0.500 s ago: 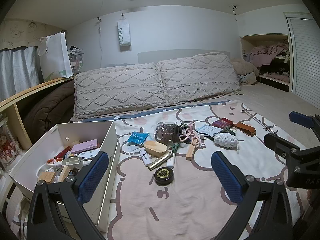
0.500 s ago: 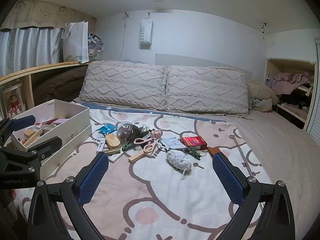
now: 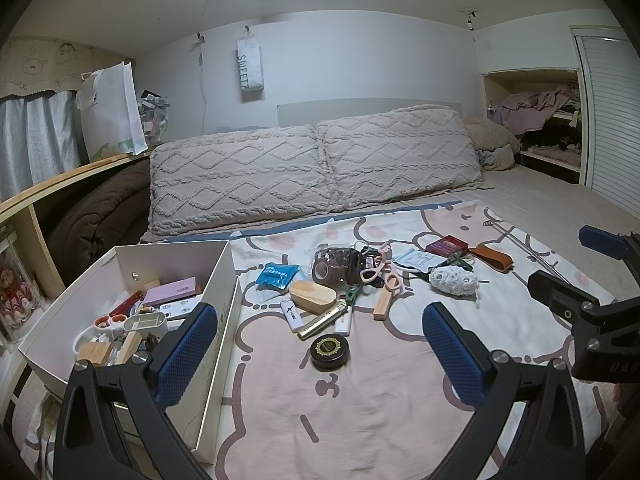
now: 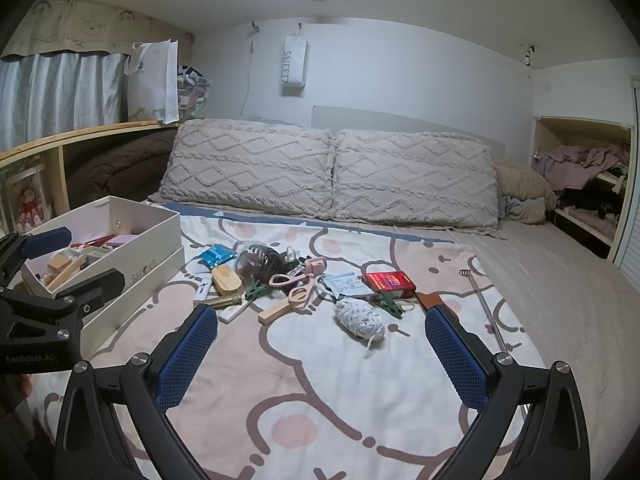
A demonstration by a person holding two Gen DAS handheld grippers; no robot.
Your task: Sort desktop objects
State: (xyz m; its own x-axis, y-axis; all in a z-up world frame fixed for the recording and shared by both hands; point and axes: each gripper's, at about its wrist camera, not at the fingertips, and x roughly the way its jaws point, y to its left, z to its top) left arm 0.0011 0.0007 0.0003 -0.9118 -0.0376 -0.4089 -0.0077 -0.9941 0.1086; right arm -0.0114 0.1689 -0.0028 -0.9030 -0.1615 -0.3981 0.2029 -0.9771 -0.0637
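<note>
One white box (image 3: pixel 216 280) sits at the left edge of the bed sheet (image 3: pixel 360 420), already holding a pink case, red-handled scissors and wooden blocks. Mid-sheet, one loose pile: one black round tin (image 3: pixel 329 350) nearest, one oval wooden brush (image 3: pixel 313 297), one blue packet (image 3: pixel 277 274), one pink scissors (image 3: pixel 380 270), one white yarn ball (image 4: pixel 359 317), one red card box (image 4: pixel 389 282), two green clips (image 4: pixel 387 303), one tan leather strap (image 3: pixel 491 256). One thin metal rod (image 4: pixel 486 308) lies toward the right edge. Two pillows (image 3: pixel 316 168) at the head. Left gripper (image 3: pixel 320 354) and right gripper (image 4: pixel 322 354) hover low, both tilted slightly down, jaws wide apart, nothing between them.
</note>
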